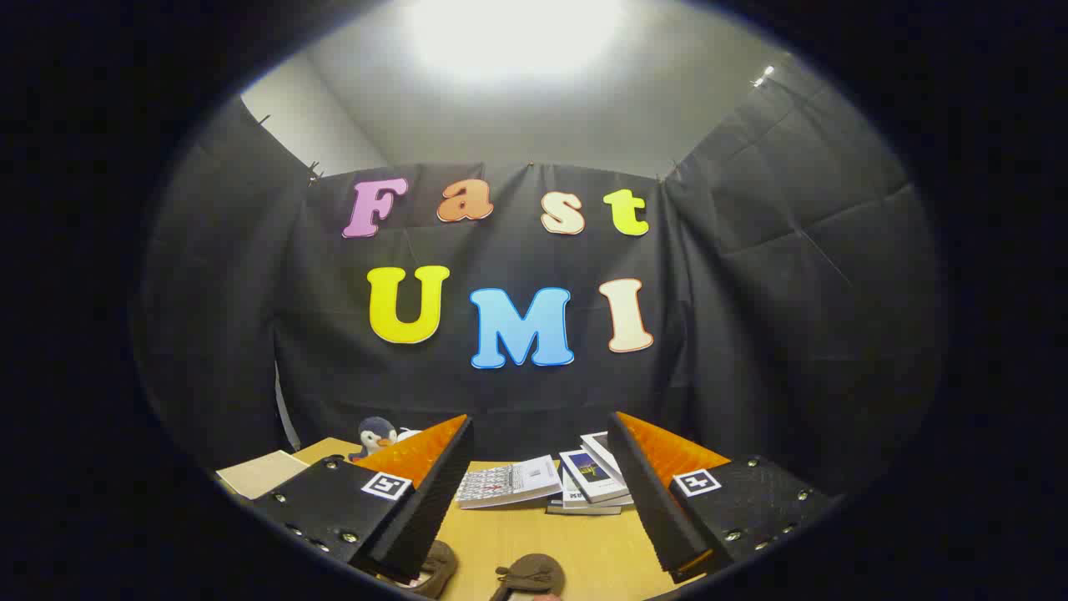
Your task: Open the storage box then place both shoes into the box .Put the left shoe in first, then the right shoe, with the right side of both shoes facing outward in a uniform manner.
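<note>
Tool (538, 501) hovers wide open and empty above the bench (584, 551), brown shoes (530, 576) just below its fingers, probably awaiting pickup.

The one camera rides on the tongs (541, 455) and looks forward along their two fingers (421, 484), which stand wide apart low in the picture. It sits just above the tabletop (584, 551) and faces nearly level, slightly upward, toward the far edge and the cloth wall (517, 392) behind it, with the ceiling light (513, 33) above. Books (551, 484) lie near the far edge, beyond the fingers; two shoes (530, 576) lie close under the lens at the near edge.
</note>
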`<state>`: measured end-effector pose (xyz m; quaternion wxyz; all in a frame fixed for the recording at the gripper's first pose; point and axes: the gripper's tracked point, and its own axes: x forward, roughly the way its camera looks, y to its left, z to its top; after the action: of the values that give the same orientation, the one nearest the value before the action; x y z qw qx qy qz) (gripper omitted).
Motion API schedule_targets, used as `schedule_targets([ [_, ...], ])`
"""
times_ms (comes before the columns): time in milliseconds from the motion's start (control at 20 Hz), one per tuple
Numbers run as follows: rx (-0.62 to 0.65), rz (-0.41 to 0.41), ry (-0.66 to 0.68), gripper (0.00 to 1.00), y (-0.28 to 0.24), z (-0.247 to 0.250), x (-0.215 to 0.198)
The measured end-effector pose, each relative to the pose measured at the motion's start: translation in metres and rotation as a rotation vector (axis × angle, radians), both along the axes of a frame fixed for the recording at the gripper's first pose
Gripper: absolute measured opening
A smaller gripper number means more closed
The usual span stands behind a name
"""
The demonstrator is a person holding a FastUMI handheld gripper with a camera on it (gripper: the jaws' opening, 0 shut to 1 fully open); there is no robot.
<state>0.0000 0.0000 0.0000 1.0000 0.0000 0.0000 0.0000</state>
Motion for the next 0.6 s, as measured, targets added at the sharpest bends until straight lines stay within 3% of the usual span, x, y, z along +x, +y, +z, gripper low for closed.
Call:
schedule_targets([
  [600,-0.022,0.043,-0.030,0.99,0.059,0.022,-0.026],
])
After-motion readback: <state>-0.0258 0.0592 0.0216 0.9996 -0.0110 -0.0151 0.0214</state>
